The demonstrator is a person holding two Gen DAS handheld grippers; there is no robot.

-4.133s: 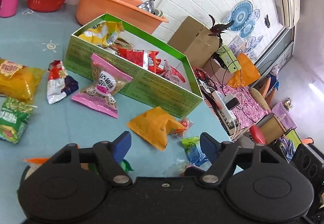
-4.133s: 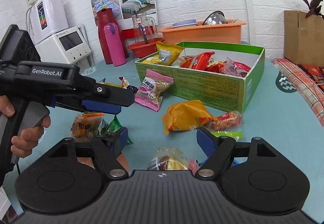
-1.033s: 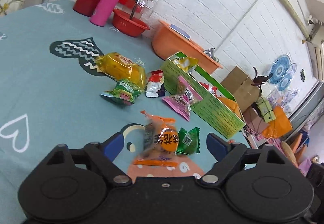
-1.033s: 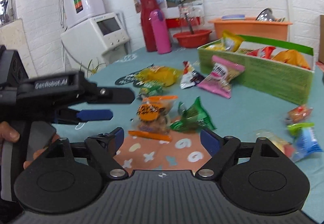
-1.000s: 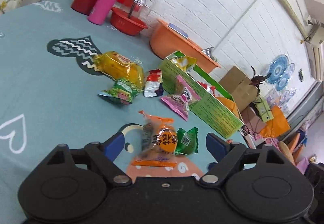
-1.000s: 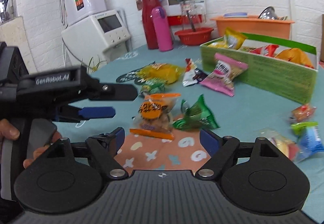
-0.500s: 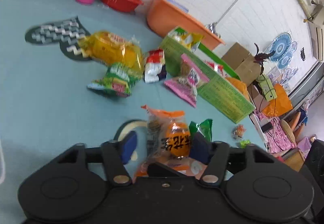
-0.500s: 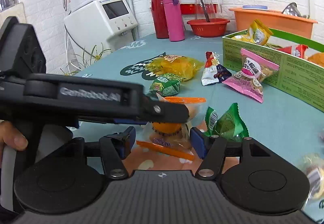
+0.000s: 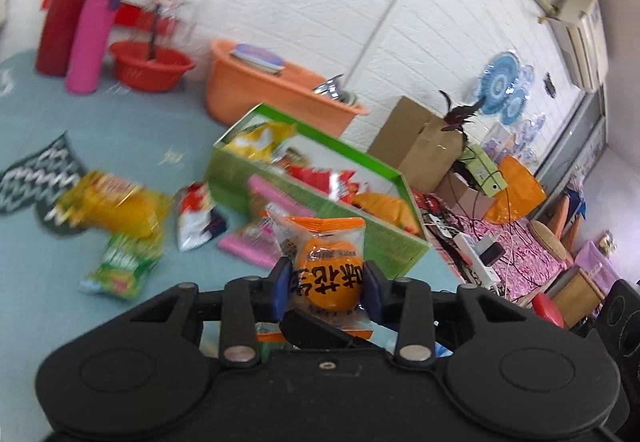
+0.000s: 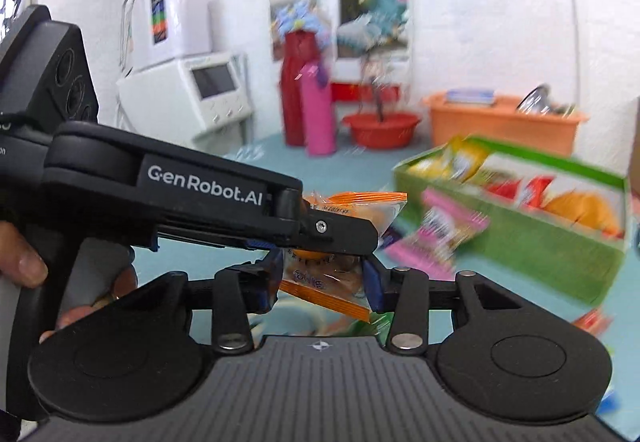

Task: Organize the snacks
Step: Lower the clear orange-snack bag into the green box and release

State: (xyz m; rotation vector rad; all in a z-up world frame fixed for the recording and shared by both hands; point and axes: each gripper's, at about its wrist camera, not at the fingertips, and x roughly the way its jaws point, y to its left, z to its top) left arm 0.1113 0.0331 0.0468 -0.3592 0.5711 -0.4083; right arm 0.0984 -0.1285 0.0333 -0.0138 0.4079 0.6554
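The clear snack packet with the orange disc [image 9: 329,278] sits upright between the blue pads of the left gripper [image 9: 326,288], which are pressed against its two sides; it is held up off the teal tablecloth [image 9: 60,242], its orange-striped top seal rising above the fingertips. In the right wrist view the same packet [image 10: 320,274] also lies between the pads of the right gripper [image 10: 322,282], whose jaws have just been closing and now stand against the wrapper's lower part on either side, so both tools have hold of it at once; the left gripper's black body crosses in from the left, just above the right gripper's fingers, with a hand [image 10: 24,262] wrapped round its grip. Straight ahead of the left gripper, just past the packet, a pink packet [image 9: 260,226] leans against the near wall of the green box [image 9: 376,242], which already holds yellow, red and orange bags. Off to the left of the left gripper lie a red-and-white packet [image 9: 196,216], a yellow bag [image 9: 116,204] and a green packet [image 9: 124,262], all blurred. Farther back, beyond the box, stand an orange tub [image 9: 264,90], a red bowl [image 9: 150,64], a pink bottle [image 9: 90,34] and a red flask [image 9: 64,2] against the white brick wall. To the right of the box a cardboard carton [image 9: 416,142] stands off the table.
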